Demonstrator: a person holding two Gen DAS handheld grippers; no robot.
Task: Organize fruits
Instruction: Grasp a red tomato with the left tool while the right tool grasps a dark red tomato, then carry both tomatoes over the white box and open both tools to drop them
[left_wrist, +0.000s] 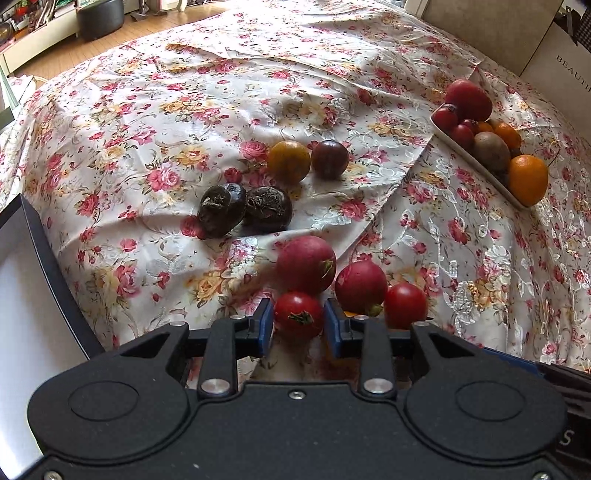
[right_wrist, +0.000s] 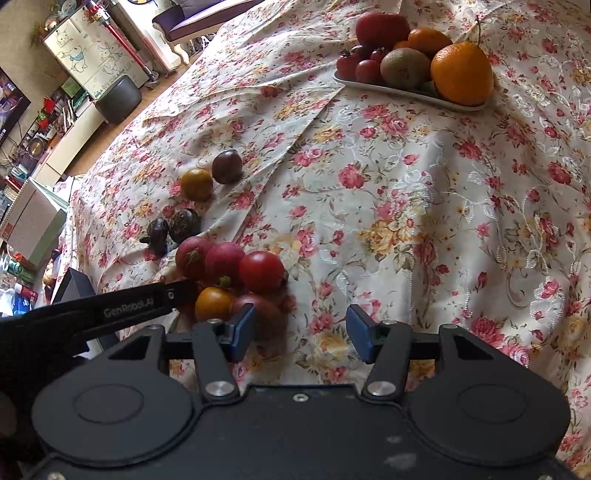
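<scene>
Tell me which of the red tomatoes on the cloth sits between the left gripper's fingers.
The red tomato with its green stem facing the camera, between the left gripper pads. The other red one lies further right.

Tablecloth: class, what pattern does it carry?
The tablecloth is cream with red, pink and yellow flowers, clearest in the right wrist view.

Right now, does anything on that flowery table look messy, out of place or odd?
Yes: the floral tablecloth is rumpled, with folds and ridges. Several items lie loose on it, including two dark chestnut-like pieces, instead of on the white tray with the other fruit. The left gripper brackets one red tomato. Nothing looks spilled or damaged.
</scene>
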